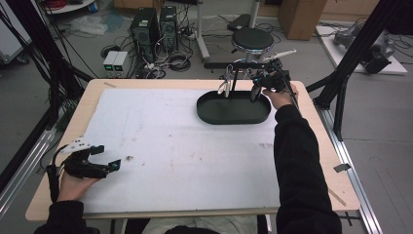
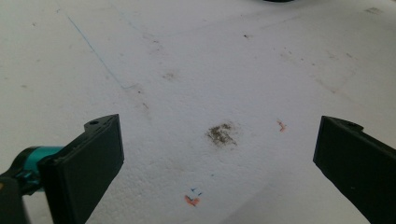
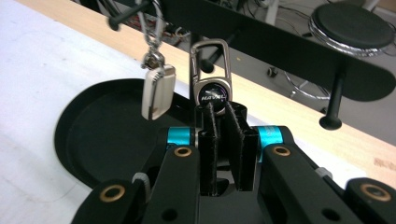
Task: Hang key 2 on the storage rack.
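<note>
- Two grippers show in the high view: the left gripper (image 1: 104, 157) lies low at the near left of the bench (image 1: 311, 161) on its white foam sheet (image 1: 185, 146), jaws spread and holding nothing; the right gripper (image 1: 257, 88) is raised at the far side over the black oval tray (image 1: 234, 117), beside a black hanger stand (image 1: 243, 63). What it grips is too small to make out here.
- Left gripper view: both matte black jaws stand wide apart with bare sheet between them. The foam is grainy, with a brown smudge (image 2: 222, 134) and small orange and blue pen marks (image 2: 192, 198); the jaw bases are cut off by the frame.
- Right gripper view: the ribbed jaws of the right gripper (image 3: 224, 108) are pressed together on the lower edge of a metal carabiner keychain (image 3: 212, 79), its round dark badge partly hidden; the lettering reads something like "NAVEL". Just beside it a cream, rounded key fob (image 3: 158, 93) hangs from a chain on the stand's bar, above the tray.
</note>
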The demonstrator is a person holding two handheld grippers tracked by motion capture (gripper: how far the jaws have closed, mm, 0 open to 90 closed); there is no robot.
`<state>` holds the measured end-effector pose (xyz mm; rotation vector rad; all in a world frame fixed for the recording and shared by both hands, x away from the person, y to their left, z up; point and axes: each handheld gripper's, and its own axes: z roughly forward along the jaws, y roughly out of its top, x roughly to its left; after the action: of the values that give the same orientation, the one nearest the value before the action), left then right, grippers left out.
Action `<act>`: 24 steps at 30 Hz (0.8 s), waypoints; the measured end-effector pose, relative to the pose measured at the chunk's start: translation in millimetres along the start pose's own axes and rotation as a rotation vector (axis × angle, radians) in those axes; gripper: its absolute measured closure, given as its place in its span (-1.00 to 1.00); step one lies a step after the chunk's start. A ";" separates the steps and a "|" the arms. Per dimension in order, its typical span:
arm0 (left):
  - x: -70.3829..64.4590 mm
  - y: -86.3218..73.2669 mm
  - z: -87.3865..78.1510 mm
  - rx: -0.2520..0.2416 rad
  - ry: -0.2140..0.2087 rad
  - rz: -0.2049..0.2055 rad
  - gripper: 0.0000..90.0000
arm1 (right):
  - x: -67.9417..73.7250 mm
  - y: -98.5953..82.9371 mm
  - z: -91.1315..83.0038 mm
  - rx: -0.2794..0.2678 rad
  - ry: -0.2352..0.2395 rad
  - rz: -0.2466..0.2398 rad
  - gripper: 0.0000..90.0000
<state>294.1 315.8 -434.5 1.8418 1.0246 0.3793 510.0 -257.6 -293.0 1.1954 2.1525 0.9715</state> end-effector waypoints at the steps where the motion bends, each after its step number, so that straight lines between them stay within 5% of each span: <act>1: 0.1 0.0 0.1 -0.001 0.001 0.000 -0.95 | -0.8 -0.2 1.2 0.002 -0.002 0.002 0.86; 24: 0.1 -0.5 1.7 0.007 0.008 0.006 -0.95 | -9.6 -1.8 28.8 -0.074 -0.042 0.190 0.83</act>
<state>295.0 315.0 -435.8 1.8512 1.0275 0.3871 534.0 -256.5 -311.7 1.3897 1.9801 1.0858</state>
